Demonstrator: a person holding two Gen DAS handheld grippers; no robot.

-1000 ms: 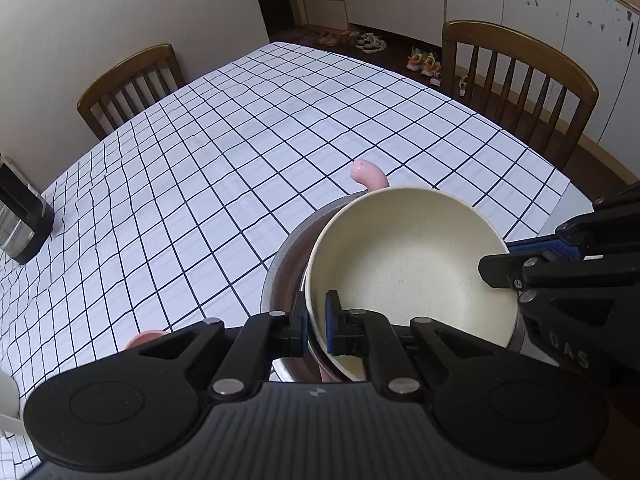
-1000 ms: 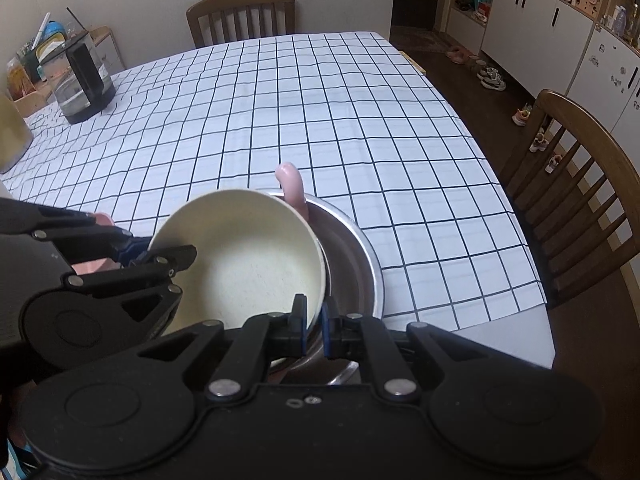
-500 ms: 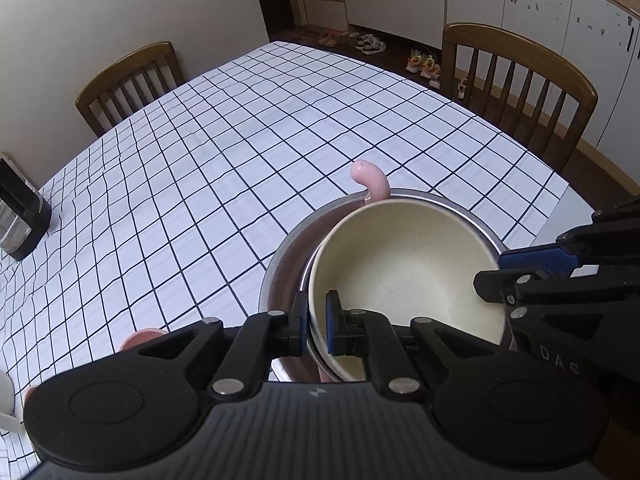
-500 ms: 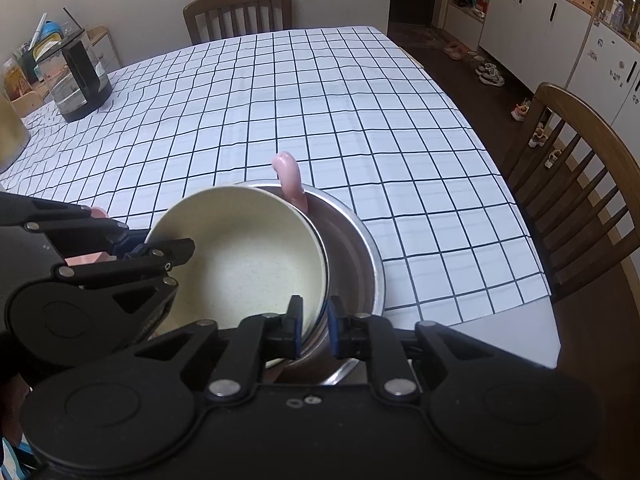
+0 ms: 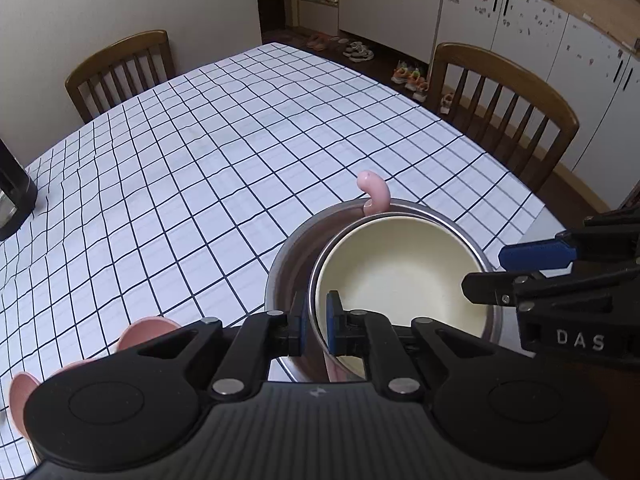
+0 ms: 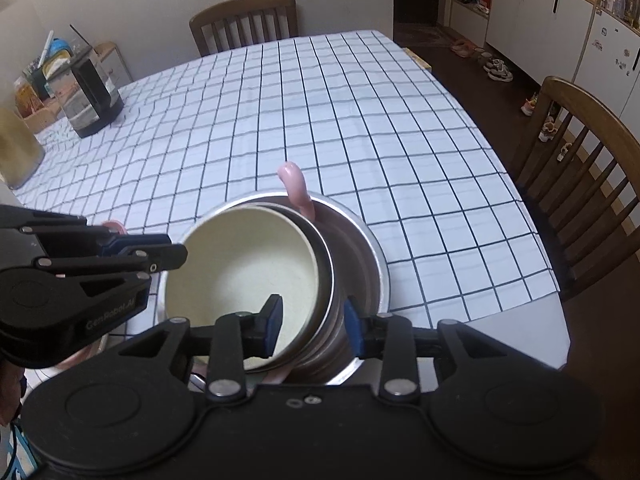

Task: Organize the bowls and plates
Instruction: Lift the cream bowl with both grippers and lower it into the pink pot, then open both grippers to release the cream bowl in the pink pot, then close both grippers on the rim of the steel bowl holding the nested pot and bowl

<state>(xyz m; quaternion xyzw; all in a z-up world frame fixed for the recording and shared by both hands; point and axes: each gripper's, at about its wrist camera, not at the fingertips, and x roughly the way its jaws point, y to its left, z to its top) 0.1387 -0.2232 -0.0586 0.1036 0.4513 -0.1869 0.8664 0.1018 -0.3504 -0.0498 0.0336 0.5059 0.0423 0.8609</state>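
My left gripper [image 5: 316,324] is pinching the rim of the cream round bowl [image 5: 400,276], which is sitting mouth-up inside the steel mixing bowl [image 6: 360,248] at the table's near edge. My right gripper [image 6: 312,326] is hanging wide open, straddling the cream bowl's rim and gripping nothing. A curved pink handle [image 5: 374,194] is poking up at the far rim, with a dark kettle [image 6: 90,92] standing near the far left corner.

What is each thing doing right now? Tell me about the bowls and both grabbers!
Cream bowl: nested inside the metal bowl, upright, empty.
Metal bowl: on the table, holding the cream bowl.
Left gripper: shut on the cream bowl's rim.
Right gripper: open, fingers straddling the cream bowl's rim.
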